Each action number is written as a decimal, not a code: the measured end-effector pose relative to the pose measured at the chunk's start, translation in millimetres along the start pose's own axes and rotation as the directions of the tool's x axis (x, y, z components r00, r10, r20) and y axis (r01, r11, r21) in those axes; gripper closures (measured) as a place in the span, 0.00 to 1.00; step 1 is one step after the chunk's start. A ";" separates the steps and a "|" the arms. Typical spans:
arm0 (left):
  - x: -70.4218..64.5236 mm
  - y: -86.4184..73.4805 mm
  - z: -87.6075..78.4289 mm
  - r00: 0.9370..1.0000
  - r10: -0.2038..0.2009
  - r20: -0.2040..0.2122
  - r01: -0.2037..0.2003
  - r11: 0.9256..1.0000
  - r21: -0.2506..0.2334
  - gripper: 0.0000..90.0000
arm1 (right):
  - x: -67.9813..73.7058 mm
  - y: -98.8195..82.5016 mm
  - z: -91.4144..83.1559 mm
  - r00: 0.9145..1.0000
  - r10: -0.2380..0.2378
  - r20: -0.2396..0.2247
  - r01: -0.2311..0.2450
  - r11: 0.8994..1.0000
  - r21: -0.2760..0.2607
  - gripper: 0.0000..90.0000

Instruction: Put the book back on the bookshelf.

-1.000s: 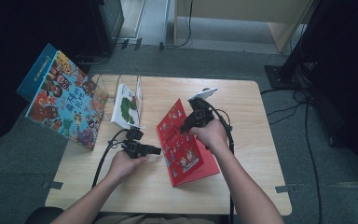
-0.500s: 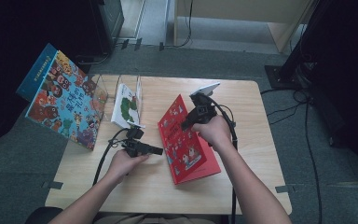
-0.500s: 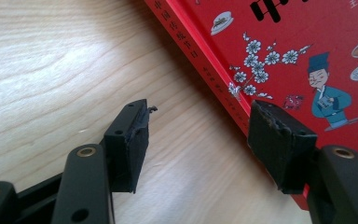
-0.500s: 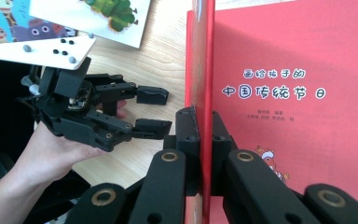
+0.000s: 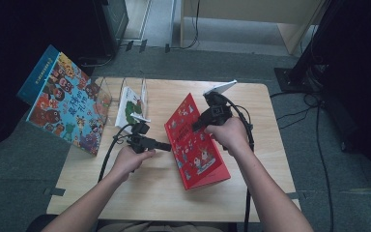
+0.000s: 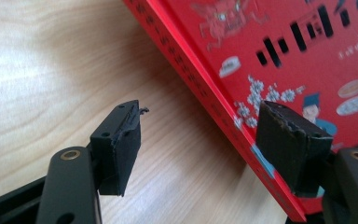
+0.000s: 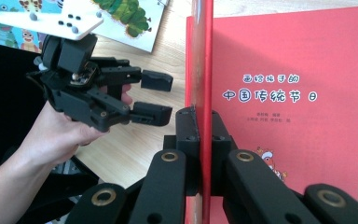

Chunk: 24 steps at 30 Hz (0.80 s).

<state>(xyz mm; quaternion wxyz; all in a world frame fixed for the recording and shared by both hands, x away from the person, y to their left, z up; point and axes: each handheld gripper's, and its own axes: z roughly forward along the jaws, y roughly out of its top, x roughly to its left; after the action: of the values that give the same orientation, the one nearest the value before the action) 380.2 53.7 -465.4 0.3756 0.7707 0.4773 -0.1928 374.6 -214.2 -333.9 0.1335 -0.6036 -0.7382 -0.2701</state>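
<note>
Right gripper (image 7: 200, 121) clamps the cover of the red book (image 5: 195, 140), lifting it off the wooden table (image 5: 140, 188). Left gripper (image 6: 200, 140), jaws just opening, gapes empty beside the book's edge. The cover hides whatever lies beneath. Farther off, a caterpillar book (image 5: 130, 106), probably in a clear stand.

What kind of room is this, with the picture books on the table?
Probably a lab or studio set up for recording: a small wooden table on grey carpet, black cables trailing over the floor, and a black equipment stand beside it.
</note>
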 end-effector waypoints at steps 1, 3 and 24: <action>-0.3 2.0 -0.5 1.000 -0.004 0.001 0.004 1.000 -0.003 0.34 | -0.1 -0.8 -1.3 1.000 -0.008 0.000 0.008 1.000 -0.006 0.98; -2.5 5.4 -1.3 1.000 -0.007 0.009 0.007 1.000 -0.006 0.34 | 0.5 -2.6 -4.4 1.000 -0.015 -0.008 0.015 1.000 -0.008 0.98; -21.4 27.2 -5.8 0.996 0.077 0.044 -0.077 0.997 0.004 0.29 | 6.5 -14.5 -27.9 0.994 -0.093 -0.051 0.091 0.995 -0.039 0.98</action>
<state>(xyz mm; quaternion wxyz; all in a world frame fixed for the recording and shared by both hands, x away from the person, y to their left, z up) 393.7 38.3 -436.9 0.3909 0.7852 0.4384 -0.1962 355.4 -226.3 -311.0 0.1293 -0.5640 -0.7564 -0.3050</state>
